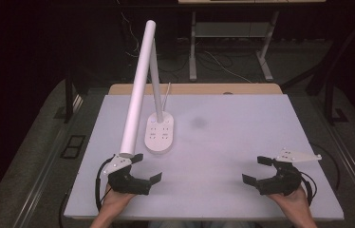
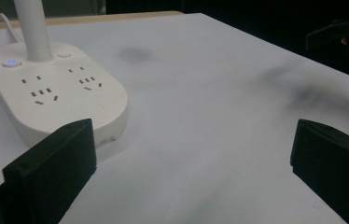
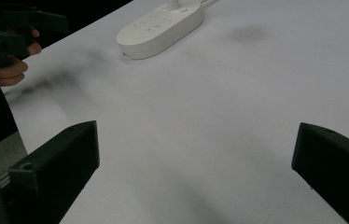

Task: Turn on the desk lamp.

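Observation:
A white desk lamp stands on the white table top (image 1: 242,118), left of centre. Its oval base (image 1: 159,133) carries sockets and a small lit blue button; the base (image 2: 56,93) lies just ahead of my left jaws and the same base (image 3: 161,28) lies far off in the right gripper view. The long lamp head (image 1: 137,90) slopes down toward my left gripper (image 1: 148,167), which is open and holds nothing (image 2: 191,168). My right gripper (image 1: 255,169) rests near the front right, open and empty (image 3: 196,168).
A faint dark smudge (image 1: 198,122) marks the table top right of the lamp base. The lamp's white cord (image 1: 166,92) runs off the back over a wooden edge (image 1: 194,89). Beyond stands another table's frame (image 1: 232,42) on dark floor.

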{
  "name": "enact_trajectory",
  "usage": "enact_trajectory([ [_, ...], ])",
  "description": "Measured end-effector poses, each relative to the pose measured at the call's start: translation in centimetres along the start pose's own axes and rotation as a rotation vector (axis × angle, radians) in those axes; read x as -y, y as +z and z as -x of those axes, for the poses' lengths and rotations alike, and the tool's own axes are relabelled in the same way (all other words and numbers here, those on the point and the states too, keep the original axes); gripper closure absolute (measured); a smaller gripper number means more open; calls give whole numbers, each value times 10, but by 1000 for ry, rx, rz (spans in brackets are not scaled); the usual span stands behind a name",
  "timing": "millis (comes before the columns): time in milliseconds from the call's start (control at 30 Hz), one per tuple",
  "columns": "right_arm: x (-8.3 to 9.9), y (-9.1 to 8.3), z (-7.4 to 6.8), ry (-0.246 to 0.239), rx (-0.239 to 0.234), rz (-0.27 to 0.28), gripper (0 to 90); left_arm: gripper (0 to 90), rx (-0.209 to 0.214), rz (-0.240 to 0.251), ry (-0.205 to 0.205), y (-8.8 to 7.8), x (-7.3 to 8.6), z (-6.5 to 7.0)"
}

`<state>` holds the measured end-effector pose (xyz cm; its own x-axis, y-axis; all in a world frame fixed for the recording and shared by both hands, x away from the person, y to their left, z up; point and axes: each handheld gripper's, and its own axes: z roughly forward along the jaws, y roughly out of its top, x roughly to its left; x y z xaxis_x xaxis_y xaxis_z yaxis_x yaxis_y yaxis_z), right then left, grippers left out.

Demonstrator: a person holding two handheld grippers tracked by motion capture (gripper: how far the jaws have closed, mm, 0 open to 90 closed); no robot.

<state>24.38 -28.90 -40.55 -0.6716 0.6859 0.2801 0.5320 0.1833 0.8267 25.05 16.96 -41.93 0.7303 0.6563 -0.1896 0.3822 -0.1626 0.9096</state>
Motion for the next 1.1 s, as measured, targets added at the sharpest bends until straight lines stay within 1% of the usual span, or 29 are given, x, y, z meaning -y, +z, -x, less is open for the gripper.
enact_trajectory([
  [167, 1, 0, 1, -2, 4, -6, 4, 0, -1, -3, 4, 0, 0, 0],
  [333, 1, 1, 1, 0, 4, -11, 4, 0, 7, -19, 11, 1, 0, 0],
  [433, 2, 2, 1, 4, 3, -19, 4, 0, 9, -20, 10, 1, 0, 0],
  [533, 2, 2, 0, -6, 3, -25, 4, 0, 9, -21, 10, 2, 1, 0],
  [700, 2, 3, -1, 0, 0, -28, 4, 0, 6, -23, 11, 1, 1, 0],
  [767, 2, 3, -1, -8, -2, -36, 4, 0, 7, -27, 14, 2, 1, 0],
  [1000, 2, 4, -1, 4, -6, -49, 4, 0, 11, -32, 16, 3, 1, 0],
  [1100, 2, 5, -2, -1, -7, -54, 4, 0, 10, -33, 20, 3, 1, 1],
])
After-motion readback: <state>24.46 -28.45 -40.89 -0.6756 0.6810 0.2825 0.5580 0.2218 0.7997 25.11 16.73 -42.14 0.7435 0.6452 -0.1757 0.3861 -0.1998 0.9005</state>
